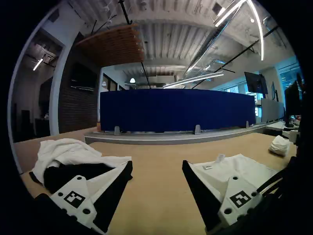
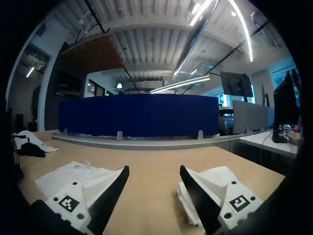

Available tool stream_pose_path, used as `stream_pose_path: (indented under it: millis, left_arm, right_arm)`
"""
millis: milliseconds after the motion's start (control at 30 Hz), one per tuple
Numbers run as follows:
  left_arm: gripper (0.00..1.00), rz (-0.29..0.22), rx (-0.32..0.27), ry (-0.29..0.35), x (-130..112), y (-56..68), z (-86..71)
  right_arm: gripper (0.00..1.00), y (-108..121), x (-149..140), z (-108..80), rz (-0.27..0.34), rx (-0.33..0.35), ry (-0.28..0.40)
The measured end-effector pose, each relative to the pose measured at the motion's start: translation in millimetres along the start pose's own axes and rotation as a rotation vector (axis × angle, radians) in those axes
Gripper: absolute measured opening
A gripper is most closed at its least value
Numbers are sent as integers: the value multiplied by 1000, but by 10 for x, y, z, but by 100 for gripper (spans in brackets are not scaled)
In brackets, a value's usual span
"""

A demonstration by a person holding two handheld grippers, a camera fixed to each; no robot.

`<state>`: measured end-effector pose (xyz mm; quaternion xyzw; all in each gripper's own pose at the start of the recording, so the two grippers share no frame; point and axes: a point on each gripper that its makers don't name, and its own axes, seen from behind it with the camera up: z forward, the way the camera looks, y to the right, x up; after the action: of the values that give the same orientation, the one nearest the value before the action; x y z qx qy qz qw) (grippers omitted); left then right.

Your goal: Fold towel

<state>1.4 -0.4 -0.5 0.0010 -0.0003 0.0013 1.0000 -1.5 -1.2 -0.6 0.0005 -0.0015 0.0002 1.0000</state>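
Nearest in the left gripper view, the left gripper (image 1: 156,174) is seen with its fingers spread wide, and bare wooden table (image 1: 156,196) lies in the gap between them. Just behind its right-hand finger a flat white towel (image 1: 250,166) is laid out on the tabletop, a small tag standing up at its far edge. The towel is beside and beyond that finger, not between the two. Behind the other finger a heap of white and black cloth (image 1: 66,156) is piled. Farther off to the right, a small folded white cloth (image 1: 279,145) is set near the table's edge.

Over in the right gripper view, the right gripper (image 2: 154,176) is likewise held open, with bare table between its fingers. The flat white towel (image 2: 58,174) is spread under and behind the left-hand finger. A folded towel stack (image 2: 186,201) with layered edges is seen under the right-hand finger. Whether either finger touches cloth cannot be told. The heap of cloth (image 2: 29,145) is glimpsed far to the left.

Beyond the table a long blue partition (image 2: 137,115) is stood across the back, and a monitor (image 2: 283,105) is placed on a neighbouring desk.
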Motion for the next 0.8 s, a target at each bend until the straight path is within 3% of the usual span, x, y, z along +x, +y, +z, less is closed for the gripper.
stream_pose_path:
  millis: [233, 567, 800]
  left_arm:
    - [94, 27, -11, 11, 250, 42, -4]
    - [94, 34, -21, -7, 942, 121, 41]
    - [94, 10, -27, -33, 1397, 157, 53]
  right_arm:
    - [100, -106, 76, -28, 22, 21, -23]
    - [100, -183, 727, -12, -4, 45, -51]
    - [100, -263, 1154, -44, -26, 63, -82]
